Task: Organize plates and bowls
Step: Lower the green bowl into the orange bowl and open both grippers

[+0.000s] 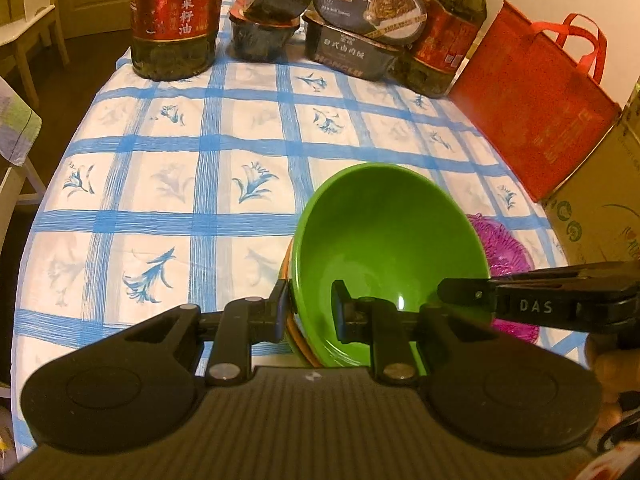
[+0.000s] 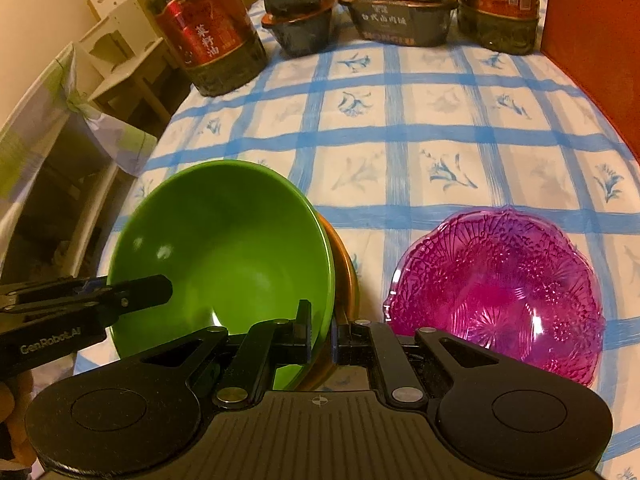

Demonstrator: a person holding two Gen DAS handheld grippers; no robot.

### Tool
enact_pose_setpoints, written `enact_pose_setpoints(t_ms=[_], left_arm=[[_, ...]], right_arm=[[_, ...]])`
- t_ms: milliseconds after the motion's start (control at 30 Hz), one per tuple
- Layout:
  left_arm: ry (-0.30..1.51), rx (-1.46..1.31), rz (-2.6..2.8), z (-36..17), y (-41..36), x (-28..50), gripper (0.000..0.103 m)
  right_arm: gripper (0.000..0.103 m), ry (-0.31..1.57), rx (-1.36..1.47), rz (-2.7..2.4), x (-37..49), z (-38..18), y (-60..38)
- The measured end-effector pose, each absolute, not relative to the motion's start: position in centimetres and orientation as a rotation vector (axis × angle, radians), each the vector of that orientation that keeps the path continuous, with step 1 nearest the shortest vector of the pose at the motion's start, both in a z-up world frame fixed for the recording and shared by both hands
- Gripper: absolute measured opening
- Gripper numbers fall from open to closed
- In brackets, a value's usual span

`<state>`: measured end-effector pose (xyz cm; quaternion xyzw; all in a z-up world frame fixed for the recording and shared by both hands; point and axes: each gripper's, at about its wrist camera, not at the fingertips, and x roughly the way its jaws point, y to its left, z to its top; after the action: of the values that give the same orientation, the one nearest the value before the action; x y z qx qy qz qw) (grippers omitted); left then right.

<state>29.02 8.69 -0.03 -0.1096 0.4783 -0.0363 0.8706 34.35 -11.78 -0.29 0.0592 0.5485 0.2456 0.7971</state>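
Observation:
A green bowl [image 1: 384, 256] nests inside an orange bowl [image 1: 295, 330], both tilted up off the blue-checked tablecloth [image 1: 200, 160]. My left gripper [image 1: 310, 312] is shut on their left rims. My right gripper [image 2: 322, 334] is shut on the right rims of the green bowl [image 2: 224, 256] and orange bowl [image 2: 344, 276]. A purple glass bowl [image 2: 500, 284] sits on the cloth to the right; it also shows in the left wrist view [image 1: 500, 248]. The right gripper's fingers [image 1: 464, 290] appear at the bowl's right edge.
Two oil bottles [image 1: 172, 20] [image 1: 444, 36] and stacked food boxes [image 1: 352, 28] stand along the far edge. A red bag [image 1: 536, 96] and a cardboard box [image 1: 600, 200] stand at the right. Chairs [image 2: 80, 120] stand beyond the table's left edge.

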Motion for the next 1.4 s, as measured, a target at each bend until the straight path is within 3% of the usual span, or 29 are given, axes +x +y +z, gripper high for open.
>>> enact_pose_setpoints(t_ms=[733, 833, 867, 900, 1233, 1400], left_arm=[[0.995, -0.202, -0.085, -0.2, 8.6, 29.7, 0.02], [0.975, -0.209, -0.081, 0.1, 8.8, 29.5, 0.02], [0.969, -0.213, -0.08, 0.2, 9.0, 29.4, 0.02], [0.963, -0.217, -0.078, 0.4, 9.1, 29.4, 0.02], [0.892, -0.286, -0.063, 2.3, 9.6, 26.6, 0.025], [0.871, -0.31, -0.05, 2.7, 9.3, 23.6, 0.031]], right_arm=[[0.011, 1.152, 0.063, 0.499, 34.2, 0.6, -11.1], [0.025, 1.118, 0.092, 0.502, 33.9, 1.0, -11.7], [0.041, 1.101, 0.094, 0.492, 33.8, 1.3, -12.0], [0.049, 1.083, 0.102, 0.487, 33.7, 1.6, -12.2], [0.053, 1.048, 0.197, 0.485, 31.7, 3.0, -14.5], [0.063, 1.043, 0.228, 0.471, 28.7, 3.2, -15.6]])
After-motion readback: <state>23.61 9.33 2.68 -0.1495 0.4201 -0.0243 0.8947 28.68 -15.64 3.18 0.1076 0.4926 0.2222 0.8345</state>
